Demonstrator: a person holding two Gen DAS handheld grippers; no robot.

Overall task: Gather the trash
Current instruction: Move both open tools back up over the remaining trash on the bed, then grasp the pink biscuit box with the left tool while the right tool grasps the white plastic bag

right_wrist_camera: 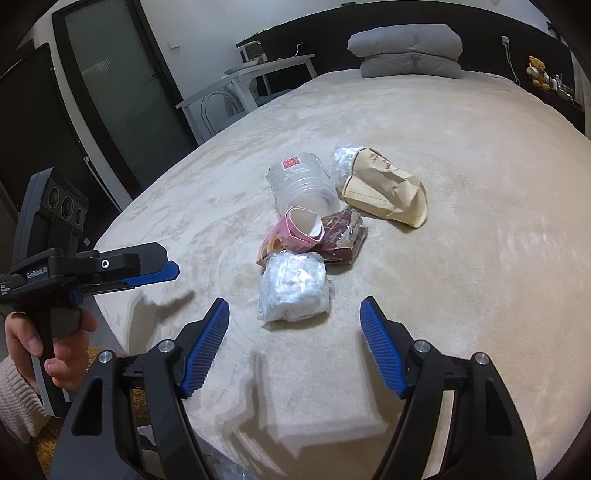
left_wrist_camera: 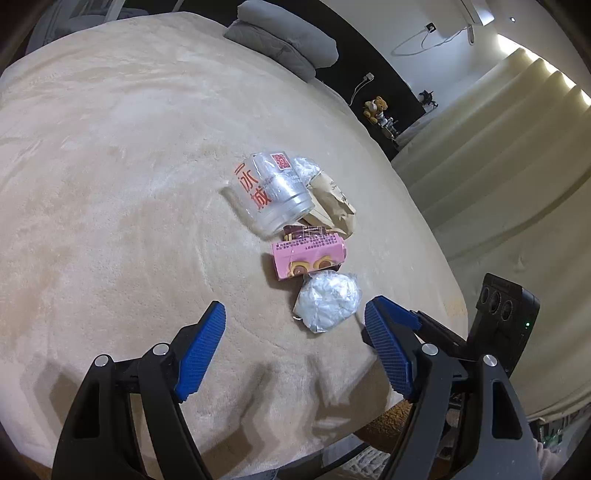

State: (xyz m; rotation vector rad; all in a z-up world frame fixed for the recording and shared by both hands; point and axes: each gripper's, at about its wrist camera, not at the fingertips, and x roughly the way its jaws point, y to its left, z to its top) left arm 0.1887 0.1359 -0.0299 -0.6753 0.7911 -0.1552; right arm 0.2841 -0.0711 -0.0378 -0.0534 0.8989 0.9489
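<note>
Beige bed [right_wrist_camera: 461,155] w/ grey pillows [right_wrist_camera: 410,50] – black headboard [right_wrist_camera: 325,26], white desk [right_wrist_camera: 251,79] left, pleated curtains [left_wrist_camera: 491,147], prob. backlit.

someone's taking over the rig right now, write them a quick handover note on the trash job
Left gripper: open, empty.
Right gripper: open, empty.
Trash lies in one cluster on the beige bed cover: white crumpled plastic bundle nearest both grippers, pink cardboard carton and dark red wrapper behind it, clear plastic cup with red print on its side, brown paper bag farthest.
Done: nothing picked up.
Left: all five pieces. No bin is in view.
</note>
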